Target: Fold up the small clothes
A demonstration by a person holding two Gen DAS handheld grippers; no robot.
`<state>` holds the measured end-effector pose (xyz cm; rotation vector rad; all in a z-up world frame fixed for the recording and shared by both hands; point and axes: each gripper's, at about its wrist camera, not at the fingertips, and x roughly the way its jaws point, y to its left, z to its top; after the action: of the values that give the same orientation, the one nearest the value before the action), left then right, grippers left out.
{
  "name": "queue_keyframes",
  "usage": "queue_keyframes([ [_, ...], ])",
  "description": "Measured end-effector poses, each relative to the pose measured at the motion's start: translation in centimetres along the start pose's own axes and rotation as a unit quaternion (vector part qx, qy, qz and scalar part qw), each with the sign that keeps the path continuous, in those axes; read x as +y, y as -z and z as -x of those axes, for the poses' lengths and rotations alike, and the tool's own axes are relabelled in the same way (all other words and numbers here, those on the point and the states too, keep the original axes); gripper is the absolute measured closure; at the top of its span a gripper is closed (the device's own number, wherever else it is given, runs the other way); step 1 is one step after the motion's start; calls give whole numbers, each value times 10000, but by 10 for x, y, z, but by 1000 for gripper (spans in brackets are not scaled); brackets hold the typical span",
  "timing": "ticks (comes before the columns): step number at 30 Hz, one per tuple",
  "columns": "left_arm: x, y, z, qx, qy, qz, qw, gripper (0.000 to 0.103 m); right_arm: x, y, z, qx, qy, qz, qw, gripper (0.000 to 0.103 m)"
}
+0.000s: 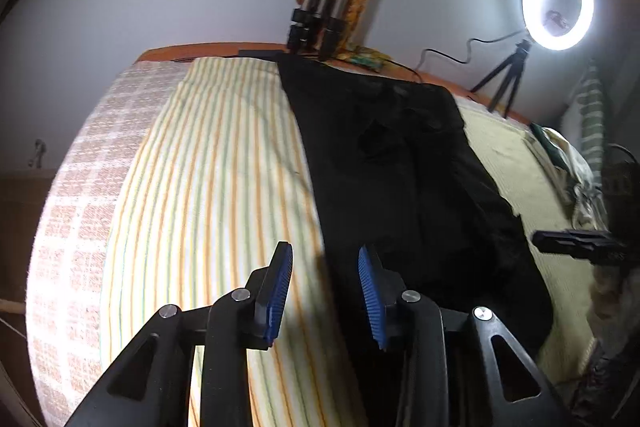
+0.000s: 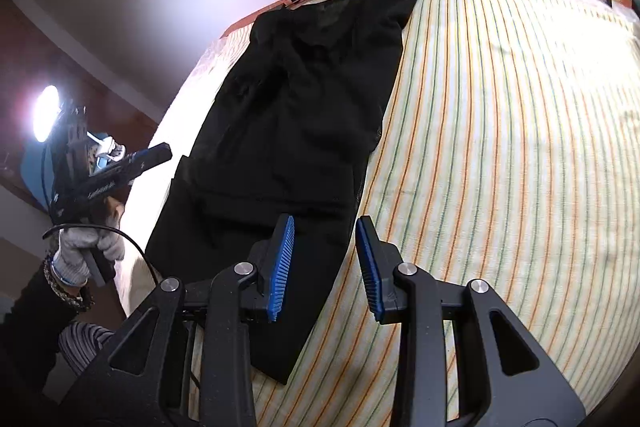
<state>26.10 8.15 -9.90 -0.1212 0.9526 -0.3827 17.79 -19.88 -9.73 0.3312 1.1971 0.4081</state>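
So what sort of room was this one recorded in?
Most likely a bedroom at home, set up for filming. A black garment lies on a bed covered with a striped sheet, a ring light stands on a small tripod at its far edge, and clothes hang against the wall.

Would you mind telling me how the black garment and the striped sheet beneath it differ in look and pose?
The black garment is plain and dark; the striped sheet is pale with orange and green lines. The garment lies as a long narrow strip; the sheet spreads wide beyond it. The garment shows creases; the sheet looks smoother. Both lie flat.
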Motion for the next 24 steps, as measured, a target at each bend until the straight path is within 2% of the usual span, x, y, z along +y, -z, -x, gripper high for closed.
queue_keyframes([
  [3, -13, 4, -11, 152, -98, -342, 9993, 74, 4, 3, -3, 58, 41, 18, 10000, 69],
  [5, -17, 4, -22, 286, -35, -373, 9989, 80, 10, 7, -3, 91, 101, 144, 9998, 69],
  [9, -23, 2, -32, 291, -94, -332, 9990, 81, 14, 15, -9, 219, 78, 165, 9996, 69],
  [12, -24, 4, -14, 319, -107, -367, 9988, 75, 9, 19, -3, 286, 74, 24, 9996, 69],
  [16, -15, 28, 16, 618, 164, 77, 9979, 54, -1, 32, 14, 294, -344, -491, 9978, 69],
  [18, -13, 46, 23, 879, 313, 271, 9953, 55, -3, 46, 16, 428, -613, -704, 9947, 69],
  [21, -13, 66, 23, 1200, 523, 465, 9903, 65, 0, 65, 15, 544, -629, -707, 9940, 69],
  [24, -18, 70, 22, 1178, 508, 386, 9910, 69, 4, 74, 13, 552, -756, -741, 9929, 69],
])
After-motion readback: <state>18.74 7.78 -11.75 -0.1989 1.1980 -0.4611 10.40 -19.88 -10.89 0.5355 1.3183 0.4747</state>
